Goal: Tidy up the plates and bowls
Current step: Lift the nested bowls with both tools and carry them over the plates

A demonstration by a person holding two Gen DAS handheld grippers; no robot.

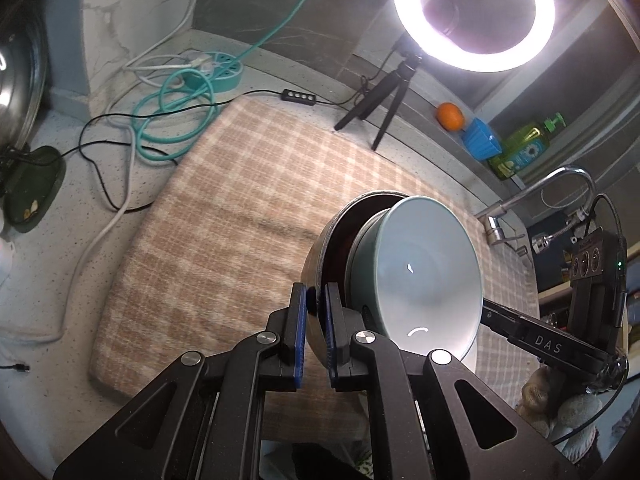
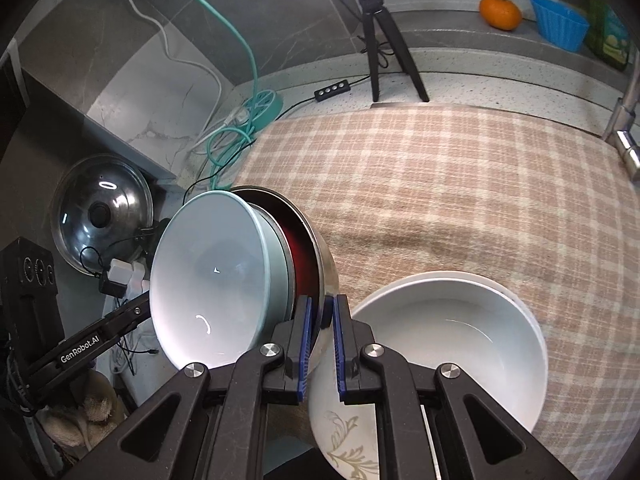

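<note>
The left gripper [image 1: 316,332] and the right gripper [image 2: 322,344] each had their blue pads closed narrowly on the rim of a steel bowl [image 2: 320,248], pinching it from opposite sides and holding it tipped up on edge above the checked cloth [image 1: 224,200]. A pale blue bowl [image 1: 424,276] sat nested inside the steel one, its mouth tilted toward the cameras. Just beside the right gripper, a white bowl [image 2: 448,336] rested on the cloth, apparently stacked in another with a leaf pattern [image 2: 344,432]. Judging by this, two nested pairs existed but had not been joined; merging them into one stack seemed the remaining work. No plates were visible.
</note>
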